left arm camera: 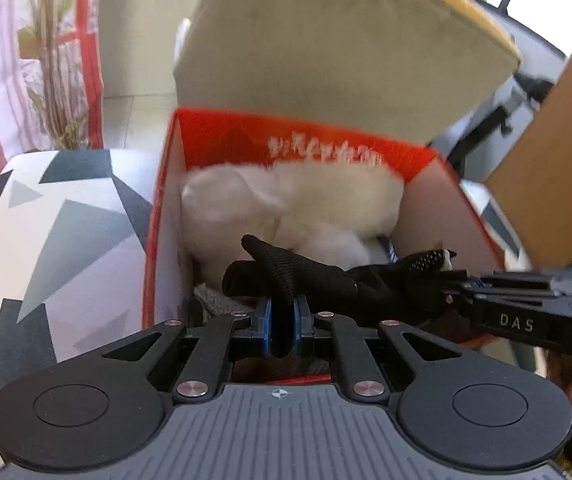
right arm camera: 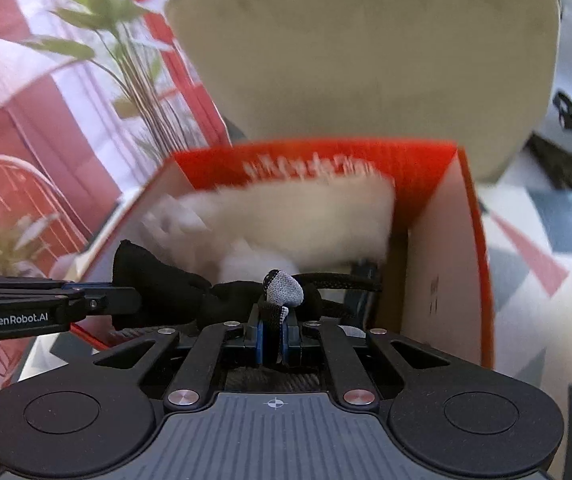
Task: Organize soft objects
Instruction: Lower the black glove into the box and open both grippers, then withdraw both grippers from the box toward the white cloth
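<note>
Holding the limp, light glove [left arm camera: 286, 280] over the box [left arm camera: 158, 240], your left fingers [left arm camera: 283, 312] and right fingers [right arm camera: 273, 330] pinch opposite ends; it sags between.

Each fisheye camera sits just behind its own jaws and looks forward and steeply down, close to an open red box [left arm camera: 214, 136] that fills mid-frame. The left wrist view faces it from the left, with the right gripper [left arm camera: 452, 276] entering at lower right. The right wrist view faces it from the right, with the left gripper [right arm camera: 126, 300] at lower left. Both views share the box, the white plush [left arm camera: 294, 204] inside, the black glove [right arm camera: 158, 280] and the beige chair back [right arm camera: 366, 60] above.
</note>
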Demonstrator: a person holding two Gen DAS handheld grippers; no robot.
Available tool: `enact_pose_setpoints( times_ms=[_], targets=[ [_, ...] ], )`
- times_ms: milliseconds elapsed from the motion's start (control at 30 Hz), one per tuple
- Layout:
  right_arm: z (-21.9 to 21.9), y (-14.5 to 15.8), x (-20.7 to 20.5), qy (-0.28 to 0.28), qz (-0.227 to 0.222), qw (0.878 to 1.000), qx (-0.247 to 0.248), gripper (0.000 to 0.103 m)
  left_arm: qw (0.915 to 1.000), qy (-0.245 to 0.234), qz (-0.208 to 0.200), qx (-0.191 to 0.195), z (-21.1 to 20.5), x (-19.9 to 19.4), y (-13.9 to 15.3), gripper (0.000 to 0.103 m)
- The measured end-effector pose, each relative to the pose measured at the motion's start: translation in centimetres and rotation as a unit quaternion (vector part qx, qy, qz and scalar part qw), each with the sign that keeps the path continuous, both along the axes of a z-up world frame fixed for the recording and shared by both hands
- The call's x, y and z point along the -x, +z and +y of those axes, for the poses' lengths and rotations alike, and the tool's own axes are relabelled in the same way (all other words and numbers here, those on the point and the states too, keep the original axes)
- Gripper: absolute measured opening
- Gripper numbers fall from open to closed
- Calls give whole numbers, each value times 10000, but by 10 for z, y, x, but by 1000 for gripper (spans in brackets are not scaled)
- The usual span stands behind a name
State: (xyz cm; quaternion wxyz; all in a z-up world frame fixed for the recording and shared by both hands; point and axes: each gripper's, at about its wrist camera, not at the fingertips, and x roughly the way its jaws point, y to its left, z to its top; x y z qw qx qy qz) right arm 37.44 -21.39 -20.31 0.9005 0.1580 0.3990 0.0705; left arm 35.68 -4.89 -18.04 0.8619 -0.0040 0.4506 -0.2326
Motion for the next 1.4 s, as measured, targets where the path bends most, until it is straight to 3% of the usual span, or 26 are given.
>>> enact_pose_setpoints(
  times_ms=[333, 567, 633, 800, 867, 967, 1033, 1100, 1233, 1267, 1400],
  targets=[
    [12, -28, -19, 94, 553, 9983, 147, 7, 9990, -59, 306, -334, 0, -22, -20, 12],
    [10, -39, -26, -139, 725, 9970, 215, 8, 9991, -74, 92, -415, -4, -20, -13, 14],
    [9, -41, -26, -182, 771, 9967, 168, 8, 9991, -39, 26, -412, -4, -20, -12, 19],
    [3, -43, -27, -412, 885, 9952, 8, 10, 9995, -25, -294, -53, 1, -13, 2, 57],
    [5, -39, -23, -429, 804, 9957, 169, 15, 9991, -18, -432, -2, 2, -9, 7, 61],
    [18, -30, -18, -243, 589, 9946, 821, 32, 9981, 25, -612, 93, 5, -2, 15, 64],
    [20, -23, -10, -287, 392, 9933, 1052, 55, 9965, 42, -816, 191, 9, 6, 21, 71],
    [18, -15, -2, -394, 128, 9947, 940, 68, 9946, 101, -1019, 181, 13, 15, 27, 89],
    [11, -1, 20, -533, -354, 9956, 680, 98, 9906, 185, -1349, 98, 20, 37, 38, 102],
    [9, 2, 26, -544, -489, 9954, 621, 102, 9902, 207, -1378, 132, 23, 43, 39, 103],
    [2, 10, 49, -546, -780, 9943, 476, 103, 9894, 434, -1372, 188, 36, 61, 37, 103]
  ],
)
